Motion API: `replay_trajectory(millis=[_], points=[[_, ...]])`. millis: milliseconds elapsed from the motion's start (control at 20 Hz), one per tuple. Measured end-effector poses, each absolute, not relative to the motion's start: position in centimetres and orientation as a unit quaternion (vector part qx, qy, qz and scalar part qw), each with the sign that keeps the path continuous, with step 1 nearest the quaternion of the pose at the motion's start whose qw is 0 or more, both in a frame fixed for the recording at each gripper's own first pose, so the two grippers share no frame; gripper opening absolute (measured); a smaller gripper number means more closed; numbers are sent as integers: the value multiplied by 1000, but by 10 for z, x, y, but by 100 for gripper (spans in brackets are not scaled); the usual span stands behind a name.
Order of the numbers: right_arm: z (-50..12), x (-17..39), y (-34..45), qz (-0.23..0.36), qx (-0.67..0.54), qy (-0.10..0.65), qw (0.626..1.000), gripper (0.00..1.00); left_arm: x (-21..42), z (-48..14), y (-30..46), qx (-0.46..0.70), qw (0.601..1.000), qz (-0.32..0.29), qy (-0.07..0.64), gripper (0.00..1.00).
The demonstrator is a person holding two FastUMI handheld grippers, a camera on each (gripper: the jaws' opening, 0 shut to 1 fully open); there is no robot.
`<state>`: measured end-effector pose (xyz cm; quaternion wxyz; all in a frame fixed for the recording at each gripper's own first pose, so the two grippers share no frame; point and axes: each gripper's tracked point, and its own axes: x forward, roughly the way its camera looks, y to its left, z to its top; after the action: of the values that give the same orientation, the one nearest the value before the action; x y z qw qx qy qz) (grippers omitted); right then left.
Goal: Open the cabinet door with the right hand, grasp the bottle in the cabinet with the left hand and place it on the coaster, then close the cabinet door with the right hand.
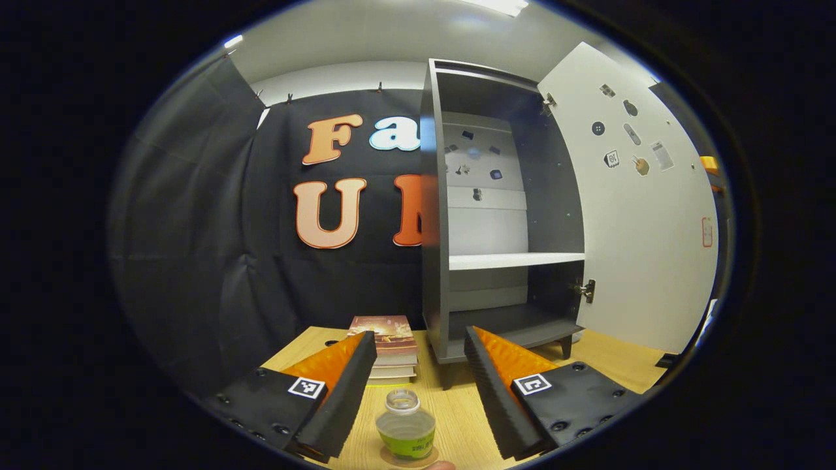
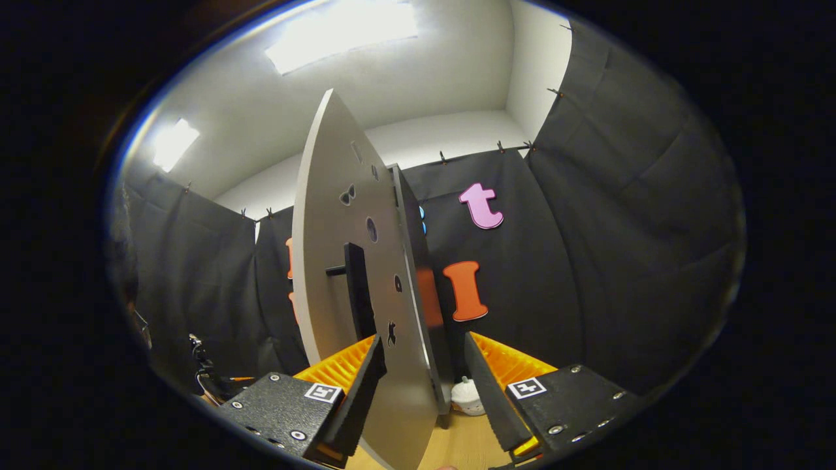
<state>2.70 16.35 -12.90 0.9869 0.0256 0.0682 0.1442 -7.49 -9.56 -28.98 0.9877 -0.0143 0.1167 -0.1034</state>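
Lighting: overhead ceiling panels. In the right gripper view two panels (image 2: 343,36) are blown out to pure white — no detail inside them, with a soft halo spreading over the ceiling. In the left gripper view one strip light (image 1: 499,5) glares at the top edge, above the cabinet (image 1: 496,215).

Exposure: even and fairly bright on the cabinet door (image 1: 637,209); the cabinet's upper inside is dim and shaded. The black cloth wall reads dark, folds faintly visible.

Distortion: strong fisheye — the door's edges bow outward in both views.

Focus: the cabinet's left edge is smeared where it meets the cloth behind. The bottle (image 1: 405,427) below the cabinet is slightly soft.
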Motion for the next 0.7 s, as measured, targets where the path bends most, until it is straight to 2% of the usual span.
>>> replay_trajectory(millis=[150,450,500,550,700], points=[[-135,37,168,151,14,83,985,78,-66,-289,-96,-17,987,-105,123,89],[-126,32,186,175,14,59,983,76,-49,-276,-95,-13,986,-110,124,89],[-127,30,190,181,9,57,982,85,-46,-273,-94,-14,986,-111,122,90],[-128,28,195,186,3,56,981,75,-45,-270,-93,-11,987,-110,118,90],[-132,25,215,207,-11,53,977,75,-43,-270,-86,1,988,-104,111,90]])
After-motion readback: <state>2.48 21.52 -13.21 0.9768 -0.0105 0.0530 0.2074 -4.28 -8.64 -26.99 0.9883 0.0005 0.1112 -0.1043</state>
